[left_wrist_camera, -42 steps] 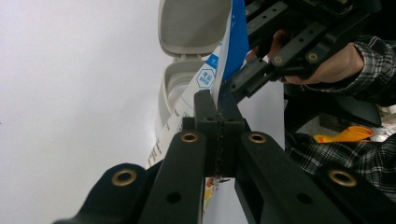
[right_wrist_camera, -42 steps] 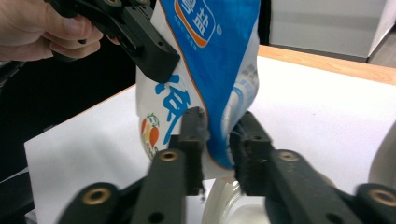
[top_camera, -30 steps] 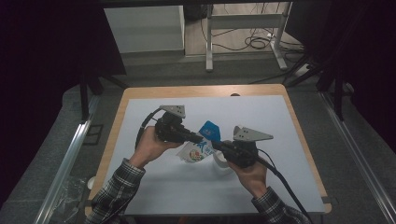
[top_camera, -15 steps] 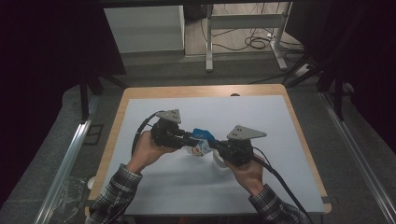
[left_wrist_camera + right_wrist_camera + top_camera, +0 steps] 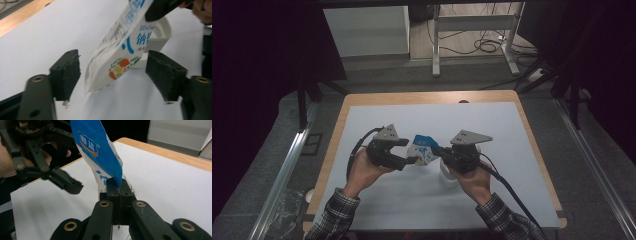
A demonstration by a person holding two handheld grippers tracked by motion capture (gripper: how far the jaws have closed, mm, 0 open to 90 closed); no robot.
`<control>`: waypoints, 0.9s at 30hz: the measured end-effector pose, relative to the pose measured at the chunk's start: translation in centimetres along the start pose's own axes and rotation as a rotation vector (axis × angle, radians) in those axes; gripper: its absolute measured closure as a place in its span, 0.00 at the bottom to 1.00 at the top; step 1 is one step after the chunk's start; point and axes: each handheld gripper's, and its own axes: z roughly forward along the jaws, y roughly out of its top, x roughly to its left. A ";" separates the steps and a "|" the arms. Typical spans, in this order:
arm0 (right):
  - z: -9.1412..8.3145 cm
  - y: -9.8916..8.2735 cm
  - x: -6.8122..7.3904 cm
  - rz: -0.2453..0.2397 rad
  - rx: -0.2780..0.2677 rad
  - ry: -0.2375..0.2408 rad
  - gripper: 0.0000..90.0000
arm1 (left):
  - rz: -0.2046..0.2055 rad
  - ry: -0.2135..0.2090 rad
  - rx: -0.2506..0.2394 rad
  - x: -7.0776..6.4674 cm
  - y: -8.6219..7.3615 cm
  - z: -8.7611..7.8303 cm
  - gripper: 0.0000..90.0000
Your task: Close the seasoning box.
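Blue and white plastic, the pouch (image 5: 100, 150) is pinched at its edge by your right gripper (image 5: 117, 185), whose jaws are clenched tight on it. Your left gripper (image 5: 113, 72) has just been opening: its pads (image 5: 70, 72) stand apart on either side of the pouch's lower corner (a gap shows at each side), pressing nothing. Just beyond the pouch, by the right gripper, a white bowl (image 5: 160, 35) sits on the white table sheet (image 5: 492, 200).
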 end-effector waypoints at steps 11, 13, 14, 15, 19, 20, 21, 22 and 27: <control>1.2 1.1 0.0 -0.017 0.039 -0.008 1.00 | -0.092 0.125 0.042 0.1 -4.0 0.5 0.10; 1.5 1.3 0.1 -0.021 0.042 -0.009 1.00 | -0.110 0.144 0.057 0.1 -4.8 0.6 0.08; 1.7 1.5 0.1 -0.019 0.046 -0.009 1.00 | -0.120 0.151 0.063 0.1 -5.2 0.7 0.06; 1.9 1.6 0.1 -0.020 0.050 -0.009 1.00 | -0.132 0.158 0.067 0.0 -5.6 0.7 0.05; 2.7 2.2 0.2 -0.028 0.069 -0.013 1.00 | -0.169 0.182 0.090 0.0 -7.4 0.6 0.03; 2.8 2.3 0.2 -0.031 0.072 -0.014 1.00 | -0.181 0.191 0.095 0.0 -7.8 0.6 0.02; 3.0 2.4 0.3 -0.030 0.075 -0.015 1.00 | -0.191 0.195 0.097 0.0 -8.1 0.6 0.02; 3.1 2.5 0.3 -0.032 0.079 -0.016 1.00 | -0.204 0.204 0.097 -0.1 -8.7 0.6 0.02; 4.1 3.3 0.5 -0.045 0.097 -0.023 1.00 | -0.229 0.230 0.123 -0.4 -10.4 0.9 0.02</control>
